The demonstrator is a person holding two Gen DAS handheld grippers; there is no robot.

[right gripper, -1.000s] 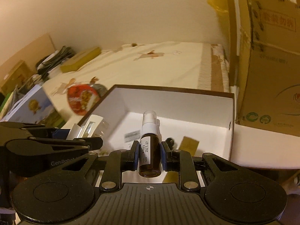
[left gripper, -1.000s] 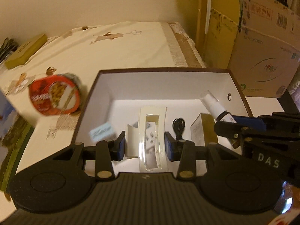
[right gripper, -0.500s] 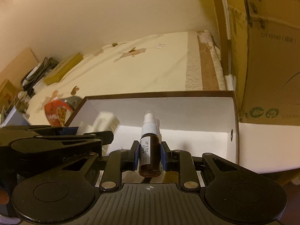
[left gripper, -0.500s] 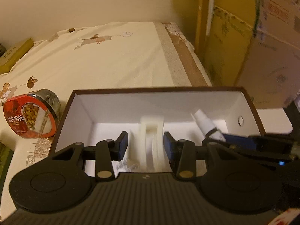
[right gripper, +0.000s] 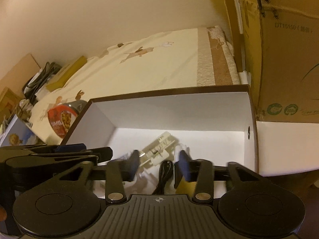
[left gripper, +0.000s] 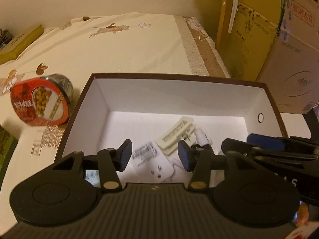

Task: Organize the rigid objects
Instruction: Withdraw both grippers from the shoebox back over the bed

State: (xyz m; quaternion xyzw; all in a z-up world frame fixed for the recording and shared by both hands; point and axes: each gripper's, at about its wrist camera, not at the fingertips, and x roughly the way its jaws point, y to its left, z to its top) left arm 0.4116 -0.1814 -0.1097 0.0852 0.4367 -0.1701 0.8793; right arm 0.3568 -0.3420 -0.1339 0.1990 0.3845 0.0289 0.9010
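Both jaws spread empty over one box (left gripper: 267, 99) holding one hair clip (left gripper: 175, 134), one adapter (left gripper: 153, 162), one spray bottle (left gripper: 202, 137).

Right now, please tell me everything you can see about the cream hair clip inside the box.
The hair clip is cream-coloured, apparently plastic, a long rectangular claw clip with a slotted opening and rows of teeth. It lies loose and slanted on the white floor of the brown-rimmed box, near the middle, held by neither gripper. One end rests against the white charger; the other lies by the spray bottle. Motion blur hides finer detail.

Both grippers — left (left gripper: 154, 155), right (right gripper: 159, 164) — fingers apart
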